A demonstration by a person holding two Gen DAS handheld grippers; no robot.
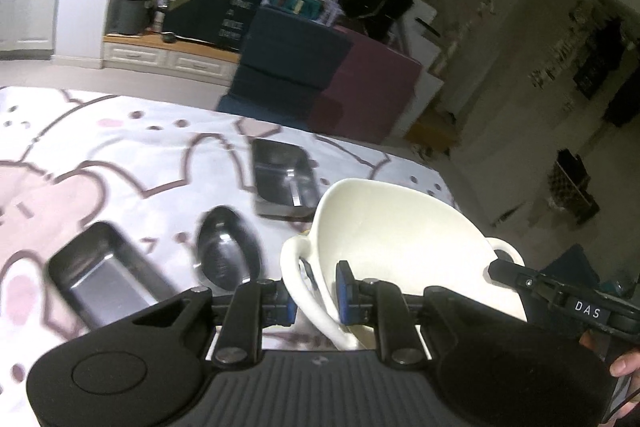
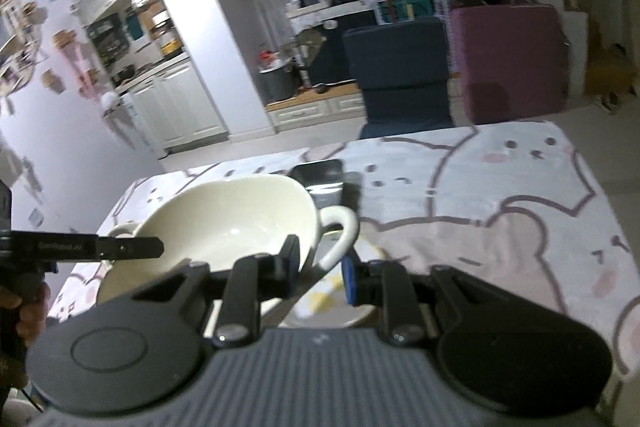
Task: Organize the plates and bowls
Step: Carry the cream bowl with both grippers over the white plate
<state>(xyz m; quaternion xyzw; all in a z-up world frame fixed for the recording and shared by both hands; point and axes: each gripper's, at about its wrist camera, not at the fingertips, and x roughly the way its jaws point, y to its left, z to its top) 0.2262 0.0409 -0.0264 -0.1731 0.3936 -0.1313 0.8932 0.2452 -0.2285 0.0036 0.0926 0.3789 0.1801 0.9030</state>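
The white two-handled bowl [image 1: 404, 247] is held tilted above the bunny-print tablecloth [image 1: 100, 163], its handles at nine and three o'clock. The left gripper [image 1: 316, 297] pinches one handle, the right gripper [image 2: 320, 267] the other. Steel tray [image 1: 104, 275], oval dish [image 1: 228, 251] and container [image 1: 284, 183] lie at ten to eleven o'clock.

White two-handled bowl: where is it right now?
The white bowl is held up over the table's near edge, left gripper and right gripper each shut on a handle, with the steel oval dish to its left.
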